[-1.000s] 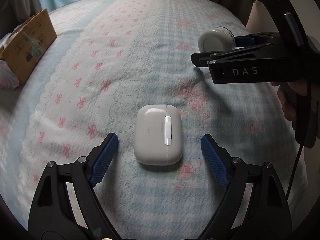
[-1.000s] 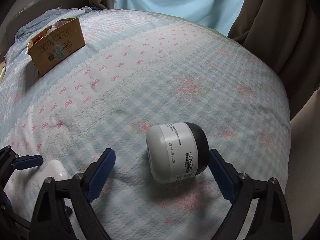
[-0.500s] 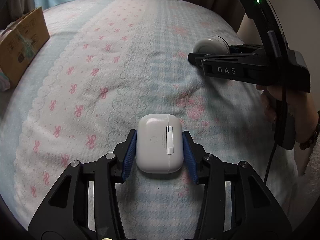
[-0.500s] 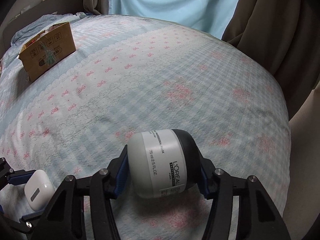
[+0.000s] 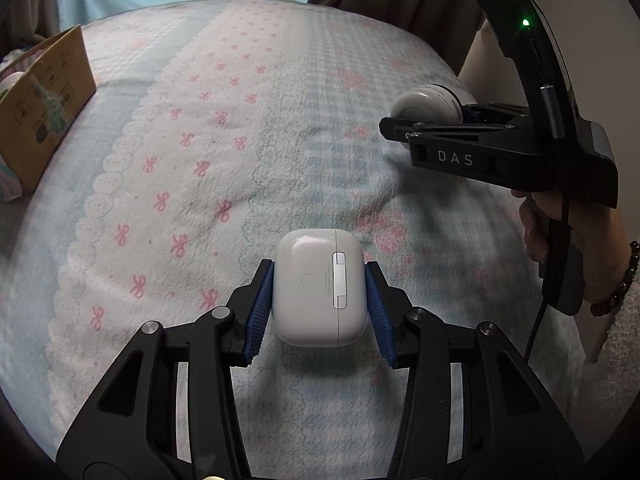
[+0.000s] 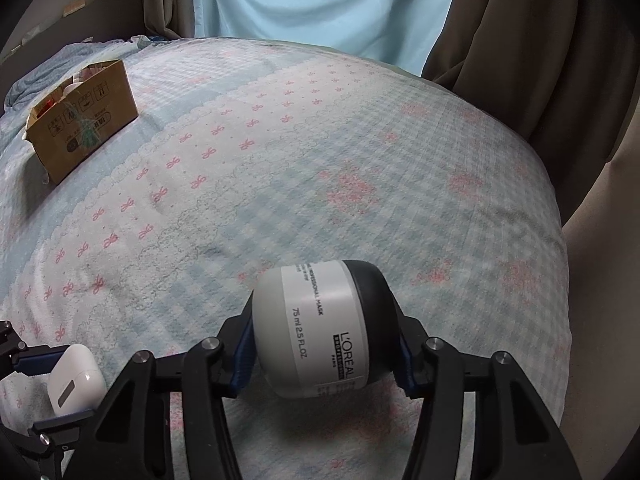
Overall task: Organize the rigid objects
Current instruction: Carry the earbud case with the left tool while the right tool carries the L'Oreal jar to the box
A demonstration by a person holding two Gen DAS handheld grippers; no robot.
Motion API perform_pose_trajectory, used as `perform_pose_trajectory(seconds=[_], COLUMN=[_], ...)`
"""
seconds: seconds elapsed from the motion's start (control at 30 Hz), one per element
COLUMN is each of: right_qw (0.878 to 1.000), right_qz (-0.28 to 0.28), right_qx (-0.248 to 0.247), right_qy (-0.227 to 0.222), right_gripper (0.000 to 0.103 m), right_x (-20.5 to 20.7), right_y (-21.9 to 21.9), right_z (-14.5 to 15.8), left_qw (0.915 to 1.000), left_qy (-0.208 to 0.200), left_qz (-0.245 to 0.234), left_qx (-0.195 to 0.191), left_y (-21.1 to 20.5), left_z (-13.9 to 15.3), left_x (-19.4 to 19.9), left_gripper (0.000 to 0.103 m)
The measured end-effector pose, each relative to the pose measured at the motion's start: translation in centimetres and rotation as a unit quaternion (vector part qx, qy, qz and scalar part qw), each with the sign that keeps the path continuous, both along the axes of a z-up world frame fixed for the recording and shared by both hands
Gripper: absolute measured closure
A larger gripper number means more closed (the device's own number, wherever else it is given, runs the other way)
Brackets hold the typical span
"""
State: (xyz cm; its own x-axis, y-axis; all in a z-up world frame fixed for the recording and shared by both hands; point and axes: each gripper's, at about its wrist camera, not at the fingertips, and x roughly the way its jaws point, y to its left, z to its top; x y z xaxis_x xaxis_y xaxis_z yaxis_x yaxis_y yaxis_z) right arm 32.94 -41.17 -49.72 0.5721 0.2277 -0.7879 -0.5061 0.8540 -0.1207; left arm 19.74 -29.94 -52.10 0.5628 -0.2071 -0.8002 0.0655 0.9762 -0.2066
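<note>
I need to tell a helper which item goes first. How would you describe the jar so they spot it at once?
On the blue gingham bedspread, look at the near edge, far from the cardboard box. The jar lies sideways, clamped in the right tool. Unlike the all-white earbud case, it has a black lid and a printed label.

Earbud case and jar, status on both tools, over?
Left tool shut on white earbud case. Right tool just closed, shut on hair-mask jar. Cardboard box far left on the bedspread, path clear.
</note>
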Motion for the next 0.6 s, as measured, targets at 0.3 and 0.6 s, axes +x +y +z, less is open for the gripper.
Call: perform_pose_trajectory(seconds=[0.3, 0.6], right_qw=[0.999, 0.996], right_qz=[-0.044, -0.07], right_qx=[0.021, 0.047], right_qy=[-0.017, -0.029], right_gripper=[0.054, 0.055], right_x=[-2.1, -5.8], right_y=[1.5, 6.1], right_z=[7.5, 18.9], left_qw=[0.9986, 0.9946], left_qy=[-0.048, -0.093], left_qz=[0.017, 0.046], left_qx=[-0.01, -0.008], left_y=[4.1, 11.2], left_z=[7.8, 19.0], left_x=[1.0, 1.7], left_gripper=[0.062, 0.062])
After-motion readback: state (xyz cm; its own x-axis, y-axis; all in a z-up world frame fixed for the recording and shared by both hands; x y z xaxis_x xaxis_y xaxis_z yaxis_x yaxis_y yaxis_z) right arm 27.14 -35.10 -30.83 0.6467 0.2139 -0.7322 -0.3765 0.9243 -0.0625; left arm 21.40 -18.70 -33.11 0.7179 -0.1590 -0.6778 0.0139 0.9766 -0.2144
